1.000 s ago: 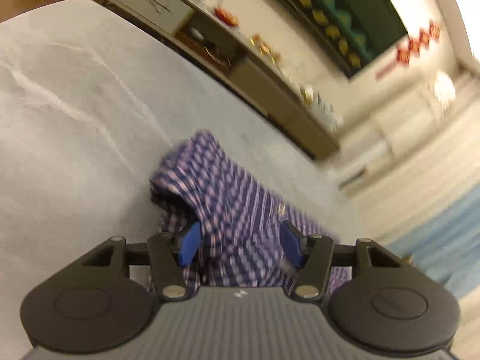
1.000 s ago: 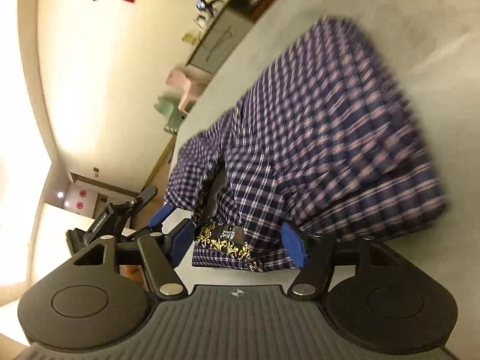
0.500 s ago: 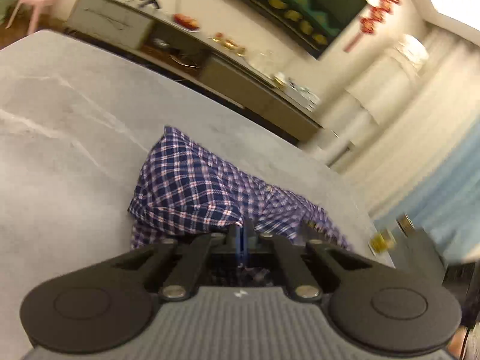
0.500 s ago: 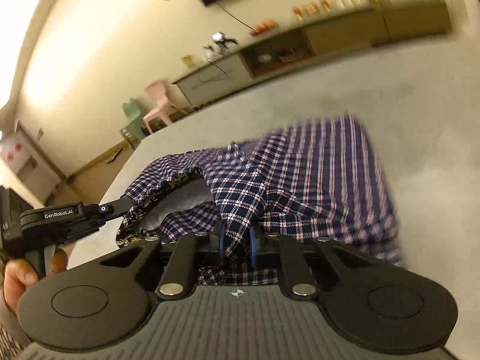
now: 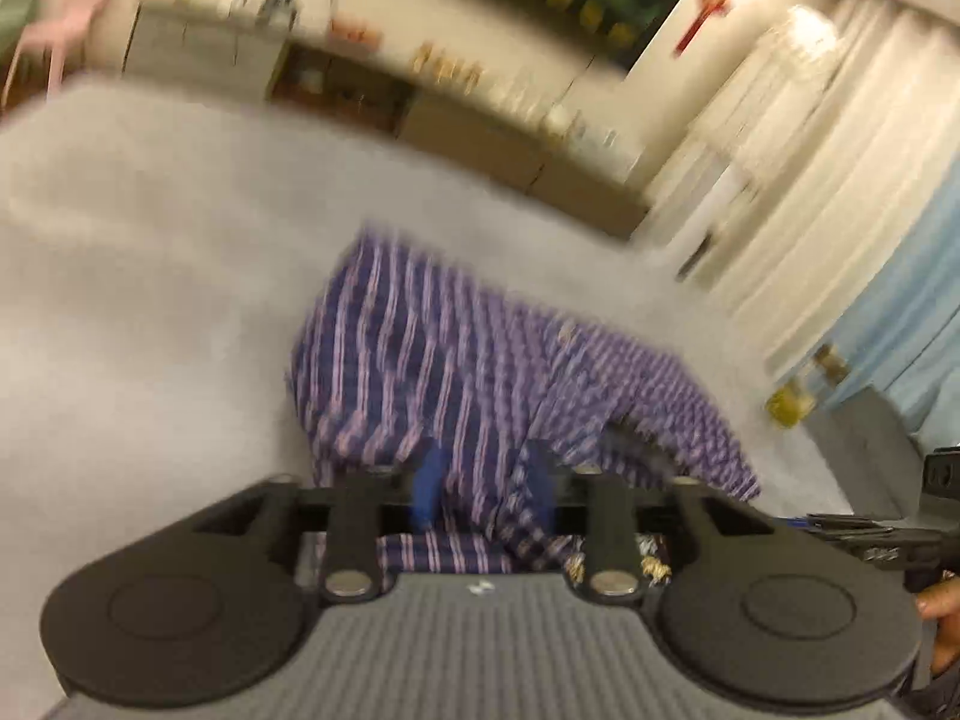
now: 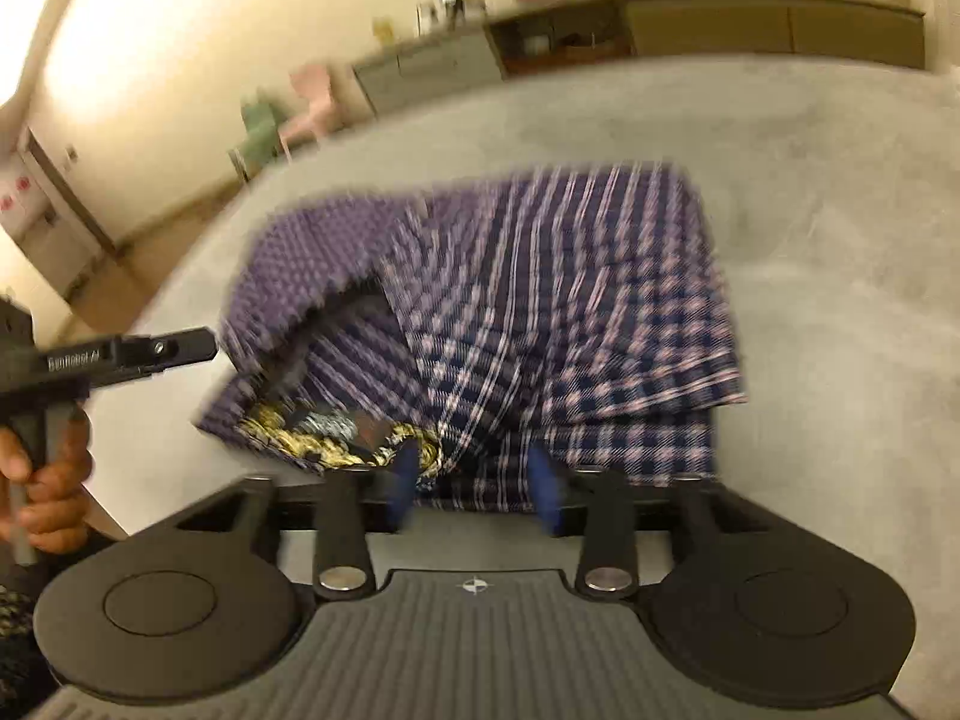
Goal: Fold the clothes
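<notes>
**Both jaws apart at the near hem of a half-folded checked garment**

Jaws of both grippers stand apart, blue pads parted with cloth between them but not pinched. Left gripper [image 5: 483, 489]: a fold of the checked garment [image 5: 456, 372] sits in the gap; blur hides whether the pads touch it. Right gripper [image 6: 474, 489]: pads straddle the garment's [image 6: 540, 300] near hem, beside the gold-patterned waistband [image 6: 312, 432] — no clamp visible.

Garment lies on the grey counter [image 6: 840, 240], directly ahead of both grippers, near edge right at the pads. It's partly doubled over — a square flap on the right side lies flat, the left side is rumpled and gapes open. Long axis runs roughly away from the right gripper. In the right wrist view the left gripper [image 6: 120, 354] shows off to the left, held in a hand [image 6: 48, 480].

Judgement: scene fits a release just after laying a fold, or a fresh reach for the hem — can't tell which. Right gripper sits squarer to the hem; the rumpled left side lies nearer the left one.
</notes>
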A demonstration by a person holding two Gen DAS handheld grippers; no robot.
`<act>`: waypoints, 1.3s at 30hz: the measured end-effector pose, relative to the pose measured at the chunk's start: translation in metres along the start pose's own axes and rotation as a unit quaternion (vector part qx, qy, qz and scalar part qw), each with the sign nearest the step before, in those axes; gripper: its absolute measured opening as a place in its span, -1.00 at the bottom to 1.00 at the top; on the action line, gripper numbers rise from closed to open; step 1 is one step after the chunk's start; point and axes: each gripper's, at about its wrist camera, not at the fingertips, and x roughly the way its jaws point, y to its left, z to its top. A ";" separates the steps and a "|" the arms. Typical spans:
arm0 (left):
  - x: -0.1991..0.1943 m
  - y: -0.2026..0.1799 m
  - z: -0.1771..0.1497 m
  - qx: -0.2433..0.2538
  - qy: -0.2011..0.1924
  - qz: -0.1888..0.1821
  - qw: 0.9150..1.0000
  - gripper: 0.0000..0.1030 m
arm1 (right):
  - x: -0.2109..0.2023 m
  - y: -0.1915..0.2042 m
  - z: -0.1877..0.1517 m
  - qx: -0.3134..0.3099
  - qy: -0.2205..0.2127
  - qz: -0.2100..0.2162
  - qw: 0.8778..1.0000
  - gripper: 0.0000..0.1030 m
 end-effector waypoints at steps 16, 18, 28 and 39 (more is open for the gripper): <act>0.046 -0.005 -0.012 0.047 0.071 0.097 0.992 -1.00 | 0.030 -0.024 0.008 -0.052 0.002 -0.123 0.991 -0.19; 0.050 -0.005 -0.015 0.056 0.084 0.108 0.989 -1.00 | 0.027 -0.029 0.007 -0.044 0.003 -0.132 0.990 -0.18; 0.027 -0.026 -0.020 0.057 0.056 0.039 0.996 -0.83 | 0.027 0.028 -0.002 -0.252 -0.031 -0.159 0.954 0.08; 0.043 -0.046 -0.045 0.150 0.099 0.078 0.981 -0.79 | 0.075 0.085 -0.001 -0.335 -0.009 -0.103 0.937 0.11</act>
